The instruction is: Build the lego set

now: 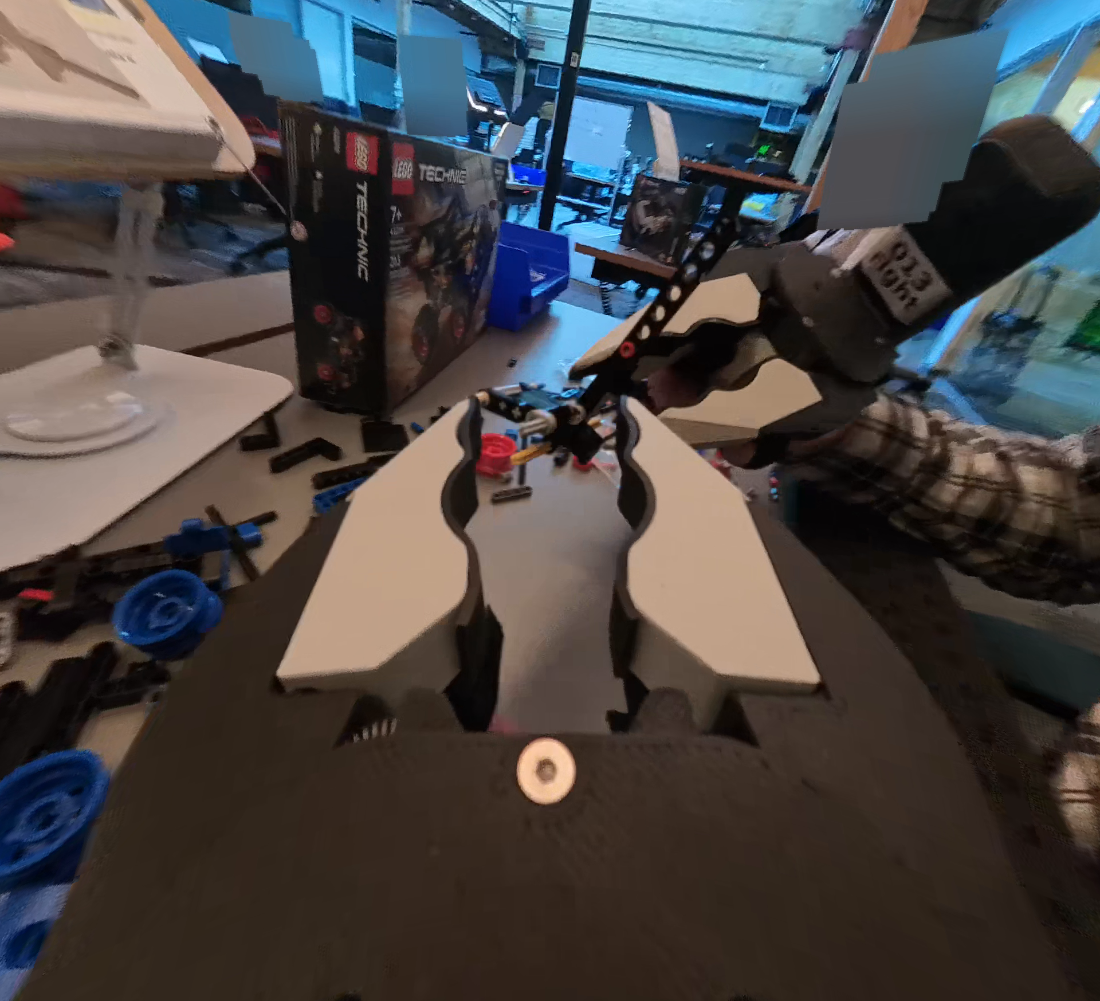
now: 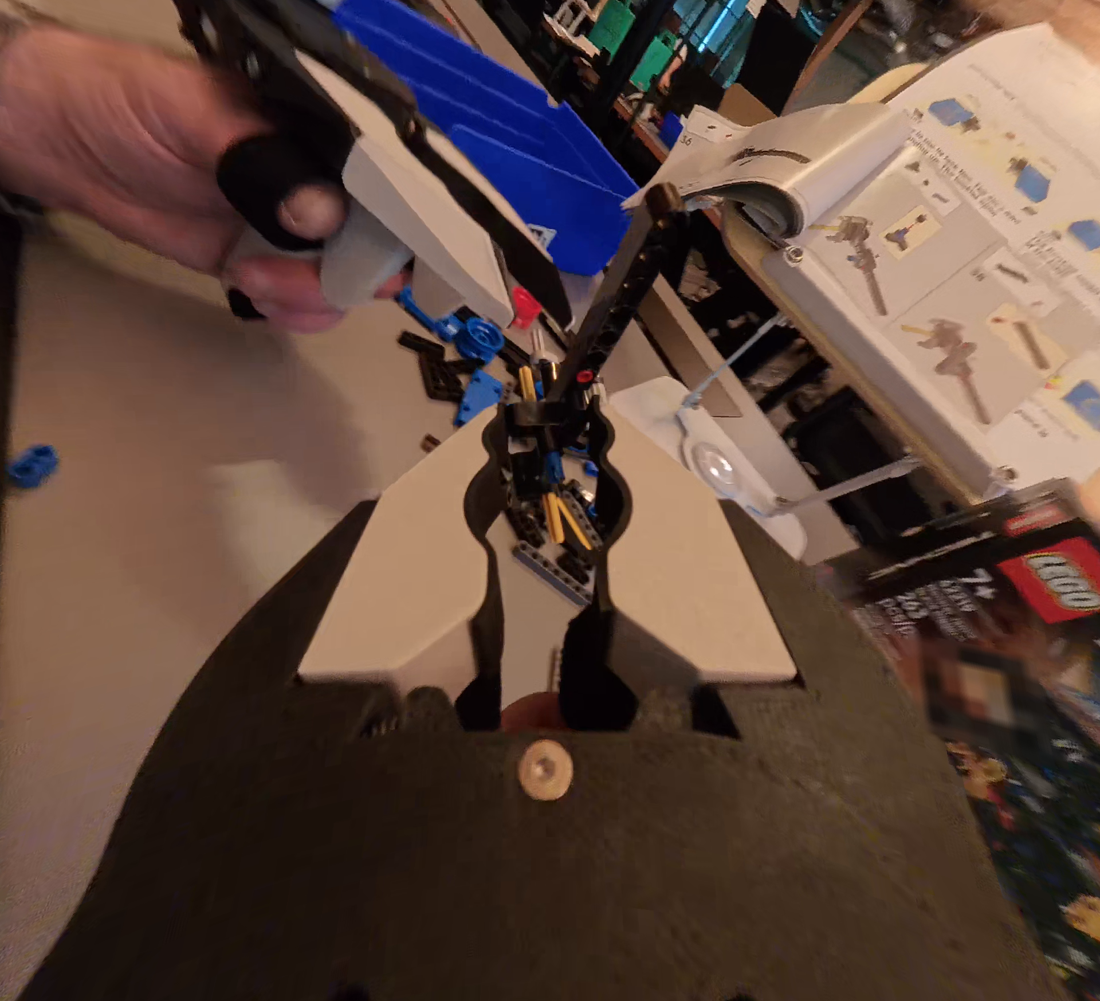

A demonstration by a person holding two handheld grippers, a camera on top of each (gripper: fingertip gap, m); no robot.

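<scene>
Your right gripper [image 2: 544, 425] jaws pinch the lego assembly [image 1: 550, 419] | left gripper [image 1: 547, 425] jaws wide around it | light, rigid, pin joints may pop | hold the hub, not the long black beam [image 1: 666, 305].

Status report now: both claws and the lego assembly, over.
Left claw open, tips around the black assembly. Right claw shut on it, long beam sticking up. Loose parts below, nothing blocking.

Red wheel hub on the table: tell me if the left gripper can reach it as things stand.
Probably yes. The red wheel hub lies just past the open left gripper, though the black assembly held by the right gripper hangs close above.
</scene>
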